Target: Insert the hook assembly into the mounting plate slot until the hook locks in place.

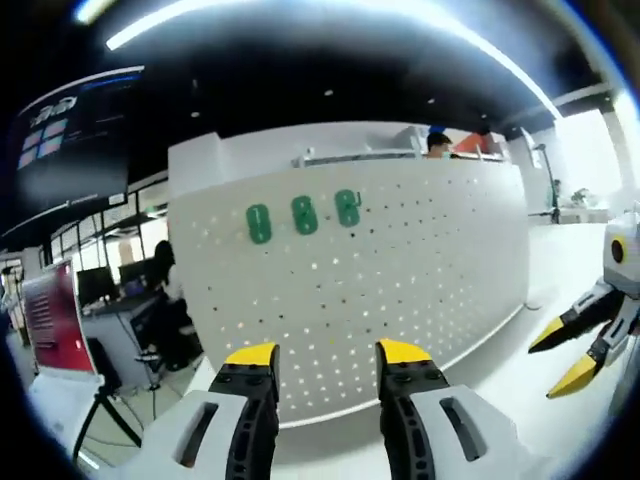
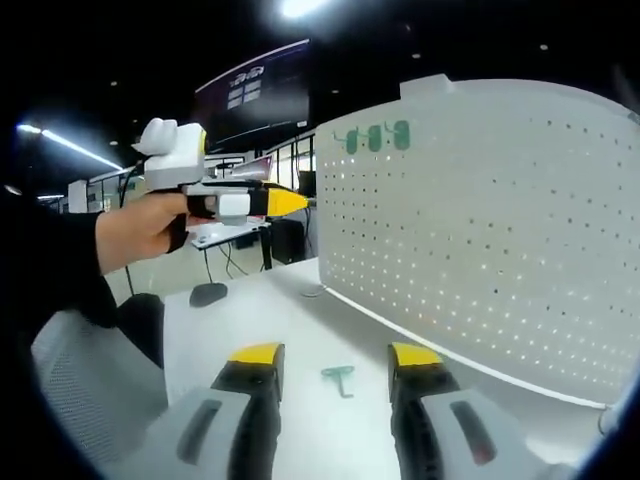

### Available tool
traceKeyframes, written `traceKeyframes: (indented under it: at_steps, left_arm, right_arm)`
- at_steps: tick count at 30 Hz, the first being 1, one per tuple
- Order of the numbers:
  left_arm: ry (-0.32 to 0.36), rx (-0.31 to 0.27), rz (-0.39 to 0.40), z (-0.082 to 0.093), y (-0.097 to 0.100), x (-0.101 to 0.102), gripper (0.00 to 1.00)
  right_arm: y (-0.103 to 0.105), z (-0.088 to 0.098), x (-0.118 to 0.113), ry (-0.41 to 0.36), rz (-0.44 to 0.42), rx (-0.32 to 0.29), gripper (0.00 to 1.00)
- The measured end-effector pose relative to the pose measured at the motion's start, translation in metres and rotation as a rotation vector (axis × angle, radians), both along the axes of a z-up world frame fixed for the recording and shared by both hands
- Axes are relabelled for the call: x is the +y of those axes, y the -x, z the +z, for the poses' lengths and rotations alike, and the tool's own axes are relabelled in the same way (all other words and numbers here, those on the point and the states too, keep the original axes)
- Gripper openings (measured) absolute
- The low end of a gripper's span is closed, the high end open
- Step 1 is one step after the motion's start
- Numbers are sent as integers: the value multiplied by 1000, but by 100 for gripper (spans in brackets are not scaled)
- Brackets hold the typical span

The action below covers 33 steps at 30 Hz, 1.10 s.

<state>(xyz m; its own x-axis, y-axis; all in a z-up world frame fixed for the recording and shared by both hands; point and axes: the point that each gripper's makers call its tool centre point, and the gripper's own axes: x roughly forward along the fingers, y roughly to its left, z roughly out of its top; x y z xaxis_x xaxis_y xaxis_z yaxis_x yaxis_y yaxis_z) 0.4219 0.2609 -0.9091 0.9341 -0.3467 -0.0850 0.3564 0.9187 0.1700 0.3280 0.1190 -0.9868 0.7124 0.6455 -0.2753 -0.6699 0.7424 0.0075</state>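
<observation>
A white pegboard mounting plate [image 1: 400, 260] stands upright along the far edge of the white worktop [image 2: 260, 320], with 3 green hooks [image 1: 303, 214] already seated in a row near its top edge. In the right gripper view, 1 loose green hook assembly [image 2: 339, 378] lies flat on the worktop, close in front of the right tongs [image 2: 336, 354] and between the lines of their 2 yellow-tipped jaws, which stand apart and grip nothing. Its long axis appears to run roughly along the tongs' line of sight, with the crossbar at the far end, though the piece is too small for its exact shape to be read.

The left tongs [image 1: 326, 352] face the plate squarely, jaws spread and empty; from the right gripper view they are seen raised in a person's hand [image 2: 140, 232], well above the worktop and well apart from the loose hook. The right tongs are clearly the nearer pair, so the pickup probably falls to them: a short forward and downward reach, closing across the hook's stem. After that the piece would have to be lifted to a free slot on the plate.

No containers sit on the worktop. An office with desks and monitors lies beyond the plate.
</observation>
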Motion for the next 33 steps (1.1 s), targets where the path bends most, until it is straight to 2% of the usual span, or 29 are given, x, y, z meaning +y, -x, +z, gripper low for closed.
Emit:
traceKeyframes:
  at_steps: [16, 33]
  left_arm:
    - [-66, 52, -62, -41, 9, -22, 36]
    - [-112, 114, -116, -76, 16, -38, 35]
  right_arm:
    - [1, -5, 2, 5, 11, 15, 39]
    - [1, -5, 3, 0, 13, 17, 39]
